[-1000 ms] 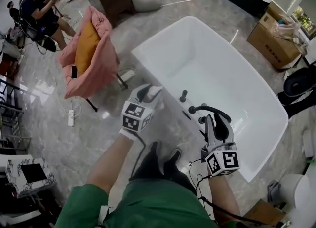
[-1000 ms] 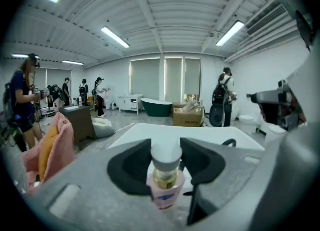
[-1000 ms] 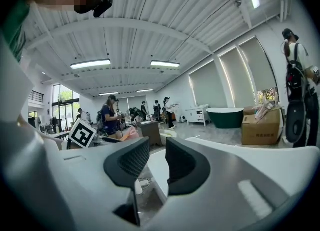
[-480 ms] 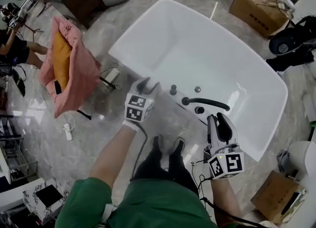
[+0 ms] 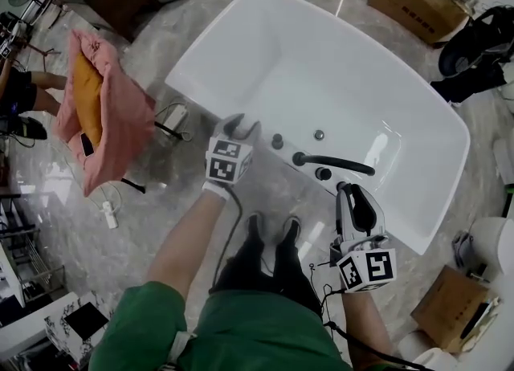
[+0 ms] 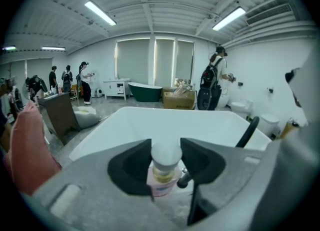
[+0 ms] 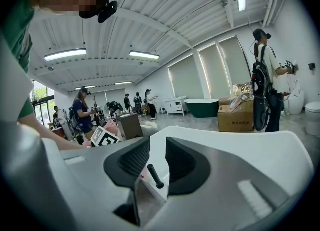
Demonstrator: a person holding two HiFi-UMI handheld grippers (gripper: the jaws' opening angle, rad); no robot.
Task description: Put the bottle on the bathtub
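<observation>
Over the near rim of the white bathtub [image 5: 210, 55], the left gripper [image 5: 238, 130] hovers with its jaws clamped on a small bottle [image 6: 164, 171]. The bottle stands upright between them, pale cap on top and a pinkish label below, held in the air just above the tub's edge. Beside it on the rim sits a black faucet [image 5: 336, 163] with round knobs. The right gripper [image 5: 359, 203] hangs near the person's side of the tub, jaws slightly apart with nothing between them. A pink chair [image 5: 112, 116] stands well apart on the marble floor [image 5: 72, 225].
</observation>
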